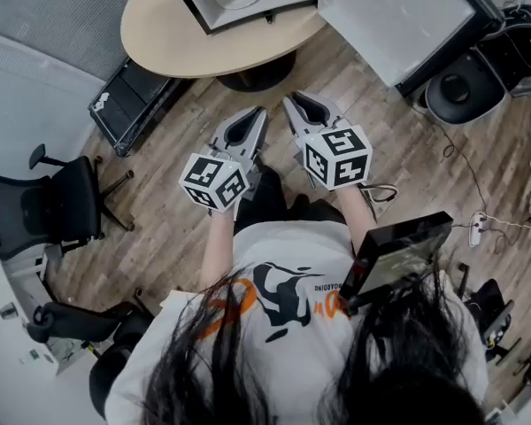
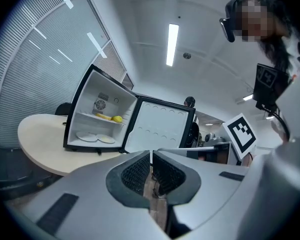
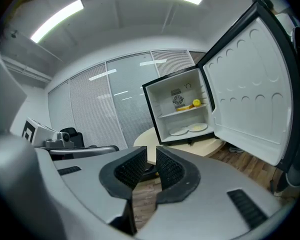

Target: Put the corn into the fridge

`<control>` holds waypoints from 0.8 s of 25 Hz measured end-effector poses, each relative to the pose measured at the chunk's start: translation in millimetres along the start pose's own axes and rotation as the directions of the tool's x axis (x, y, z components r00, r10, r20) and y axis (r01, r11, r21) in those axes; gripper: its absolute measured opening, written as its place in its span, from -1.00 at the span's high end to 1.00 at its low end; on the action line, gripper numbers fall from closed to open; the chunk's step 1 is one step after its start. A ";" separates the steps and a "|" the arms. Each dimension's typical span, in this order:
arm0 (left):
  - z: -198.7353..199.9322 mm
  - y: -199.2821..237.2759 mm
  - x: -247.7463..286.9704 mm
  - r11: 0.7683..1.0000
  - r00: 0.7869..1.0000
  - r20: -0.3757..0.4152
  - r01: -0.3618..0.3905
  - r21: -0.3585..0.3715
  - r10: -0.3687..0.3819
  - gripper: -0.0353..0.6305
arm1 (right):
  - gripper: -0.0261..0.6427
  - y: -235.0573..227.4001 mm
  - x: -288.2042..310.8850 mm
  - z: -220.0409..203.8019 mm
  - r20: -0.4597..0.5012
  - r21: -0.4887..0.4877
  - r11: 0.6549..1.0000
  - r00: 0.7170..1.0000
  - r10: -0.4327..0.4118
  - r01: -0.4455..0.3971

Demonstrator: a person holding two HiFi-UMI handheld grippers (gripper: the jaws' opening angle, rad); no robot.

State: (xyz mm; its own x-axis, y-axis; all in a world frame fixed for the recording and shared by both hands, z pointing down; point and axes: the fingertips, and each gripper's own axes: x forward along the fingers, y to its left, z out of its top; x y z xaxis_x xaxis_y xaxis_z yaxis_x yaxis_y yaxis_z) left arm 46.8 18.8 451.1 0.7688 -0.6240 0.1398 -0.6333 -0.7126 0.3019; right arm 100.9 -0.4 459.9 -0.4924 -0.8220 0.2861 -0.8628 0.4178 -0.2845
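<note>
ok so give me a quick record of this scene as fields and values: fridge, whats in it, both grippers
fridge: mini fridge on the round table
door: the door stands wide open
upper shelf: long yellow piece, likely the corn, with a rounder yellow item beside it
fridge bottom: two plates side by side
left gripper: left gripper jaws together, nothing between them
right gripper: right gripper jaws together, nothing between them
position: both grippers over the wood floor, short of the table
</note>
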 end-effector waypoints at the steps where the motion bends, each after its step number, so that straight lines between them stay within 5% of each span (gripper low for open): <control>1: -0.4 -1.6 -4.5 1.000 1.000 0.001 -0.007 0.003 0.007 0.86 | 0.75 3.8 -2.8 -2.0 0.001 0.005 1.000 1.000 0.011 -0.011; 20: 7.5 -17.2 -32.0 0.999 0.999 0.034 -0.040 0.037 0.038 0.86 | 0.75 37.8 -18.2 -1.3 0.012 -0.021 0.995 0.995 0.098 -0.098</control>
State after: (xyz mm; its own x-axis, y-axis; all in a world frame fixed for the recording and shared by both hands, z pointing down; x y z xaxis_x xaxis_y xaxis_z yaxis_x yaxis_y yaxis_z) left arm 32.4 48.6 434.4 0.7405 -0.6615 0.1188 -0.6661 -0.6988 0.2608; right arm 77.2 30.8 445.1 -0.5734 -0.7815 0.2459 -0.8126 0.5044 -0.2920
